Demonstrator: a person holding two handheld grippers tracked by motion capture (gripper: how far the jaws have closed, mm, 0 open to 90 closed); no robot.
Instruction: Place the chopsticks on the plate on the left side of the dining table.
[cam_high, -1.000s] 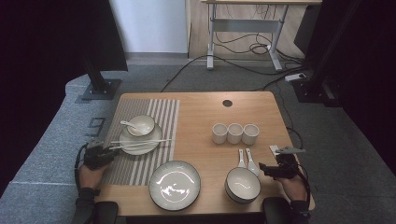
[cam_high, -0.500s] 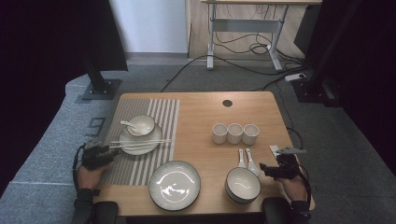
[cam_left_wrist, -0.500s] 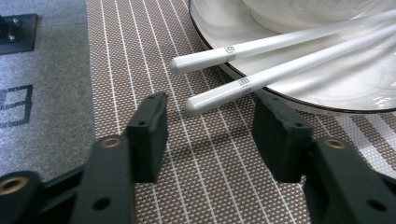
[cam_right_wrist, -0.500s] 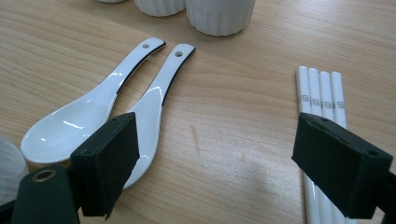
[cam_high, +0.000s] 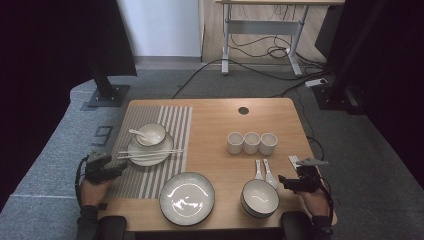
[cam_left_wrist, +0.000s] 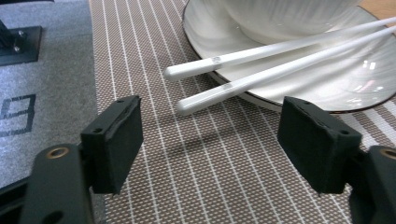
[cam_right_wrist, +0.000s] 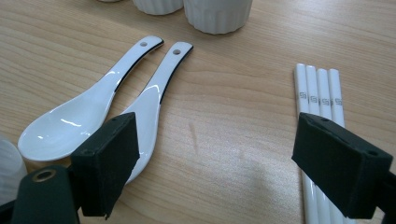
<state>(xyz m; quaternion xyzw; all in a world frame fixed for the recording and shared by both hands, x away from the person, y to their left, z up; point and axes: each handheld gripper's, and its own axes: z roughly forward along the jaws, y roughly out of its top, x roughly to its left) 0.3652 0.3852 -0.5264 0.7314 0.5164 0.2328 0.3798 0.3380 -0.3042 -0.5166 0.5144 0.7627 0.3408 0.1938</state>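
Note:
My left gripper (cam_high: 119, 164) rests open at the left edge of a striped placemat (cam_high: 165, 125), just left of a pair of white chopsticks (cam_high: 150, 154). The chopsticks lie across a small plate (cam_high: 149, 156) that holds a white bowl (cam_high: 152, 133) and a spoon. In the left gripper view the chopstick ends (cam_left_wrist: 196, 86) lie just beyond the open gripper (cam_left_wrist: 212, 144), untouched. My right gripper (cam_high: 284, 181) is open near the table's front right. In the right gripper view the gripper (cam_right_wrist: 224, 163) stands over bare wood between two white spoons (cam_right_wrist: 140, 93) and several white chopsticks (cam_right_wrist: 317, 88).
A large empty plate (cam_high: 186, 198) sits front centre and a white bowl (cam_high: 260, 198) to its right, close to my right gripper. Three white cups (cam_high: 251, 143) stand in a row behind the spoons (cam_high: 263, 170). A round hole (cam_high: 243, 110) is in the table's far edge.

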